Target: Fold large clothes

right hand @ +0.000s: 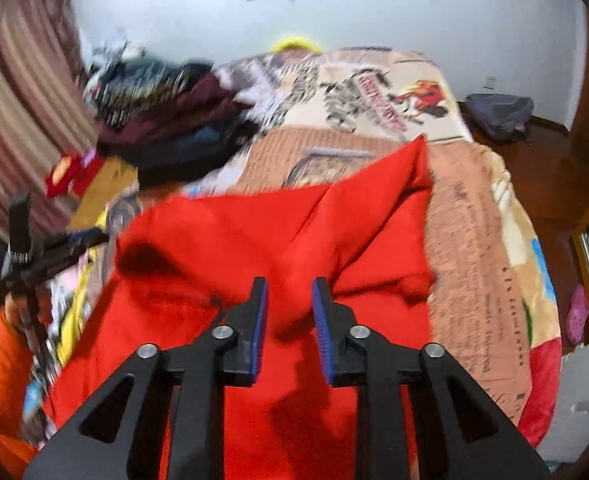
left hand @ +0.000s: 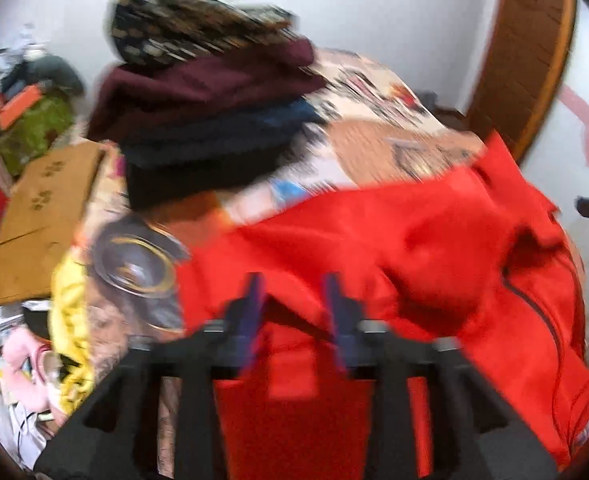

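One large red garment (right hand: 254, 240) lies spread and rumpled over the printed bedspread (right hand: 474, 220), its far corner peaked up toward the middle of the bed and a darker seam or zip line running down its right-hand side in the left wrist view. It looks soft, limp and fairly light, with a smooth, possibly slippery face, so I judge it will sag and slide rather than hold a crease; the sound places to take it are the hem corners or the seam edge, pinching through both layers, not the loose middle. To the left, a stack of folded clothes (left hand: 206, 120) sits apart from it on the bed, with a cardboard piece (left hand: 46, 216) beside that. The left gripper (left hand: 294, 304) is tipped steeply down over the near edge of the red cloth, jaws parted with fabric showing behind the gap and, as far as the blur allows, nothing pinched. The right gripper (right hand: 290, 308) is tilted down likewise over the cloth's near middle, its blue pads (right hand: 322, 332) standing apart with red fabric seen between them but not pressed.
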`<state>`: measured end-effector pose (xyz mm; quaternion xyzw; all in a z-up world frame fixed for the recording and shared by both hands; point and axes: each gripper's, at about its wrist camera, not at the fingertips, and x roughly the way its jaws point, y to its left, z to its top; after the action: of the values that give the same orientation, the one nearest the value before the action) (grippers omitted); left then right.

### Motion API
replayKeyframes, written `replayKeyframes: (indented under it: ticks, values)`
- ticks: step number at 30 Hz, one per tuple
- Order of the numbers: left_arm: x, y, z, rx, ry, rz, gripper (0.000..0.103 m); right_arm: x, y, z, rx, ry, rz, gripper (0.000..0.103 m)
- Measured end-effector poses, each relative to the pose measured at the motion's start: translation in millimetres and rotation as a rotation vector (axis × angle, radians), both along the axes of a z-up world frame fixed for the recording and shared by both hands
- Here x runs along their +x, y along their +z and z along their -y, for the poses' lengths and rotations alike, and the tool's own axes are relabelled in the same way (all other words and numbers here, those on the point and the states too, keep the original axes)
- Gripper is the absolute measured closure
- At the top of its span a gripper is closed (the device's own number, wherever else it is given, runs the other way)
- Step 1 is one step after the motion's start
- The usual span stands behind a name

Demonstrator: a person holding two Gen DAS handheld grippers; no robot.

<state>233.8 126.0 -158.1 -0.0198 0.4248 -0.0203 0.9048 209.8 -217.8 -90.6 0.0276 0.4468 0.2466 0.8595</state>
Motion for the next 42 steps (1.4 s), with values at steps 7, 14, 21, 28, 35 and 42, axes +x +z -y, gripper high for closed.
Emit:
replayKeyframes:
  ticks: [7,14,21,28,35,42]
  values:
    - [16.4,-10.9,-66.7,-0.167,0.249,-0.021,0.015,47.6,-2.0,17.4,0.053,-0.130,-0.020,0.055]
    - [31.1,-66.9,-99.2,-0.406,0.336,-0.157,0.016,102.4,-33.6,15.9,0.060,-0.211,-0.112,0.055]
    - [51.5,-112.7,-95.5,-0.531,0.323,-0.279,0.022,146.0,-67.5,19.4,0.083,-0.286,-0.205,0.055]
    - [58.3,-99.1,-74.8,-0.432,0.239,-0.218,0.087,149.4,-63.9,20.9,0.064,-0.318,-0.127,0.098]
    - [65.7,-63.2,-96.7,-0.398,0.273,-0.119,0.095,126.2,-19.2,32.5,0.089,-0.308,0.003,0.100]
    - [93.0,-39.5,-105.2,-0.287,0.297,-0.047,0.097,126.6,4.1,40.6,0.065,-0.379,0.114,0.101]
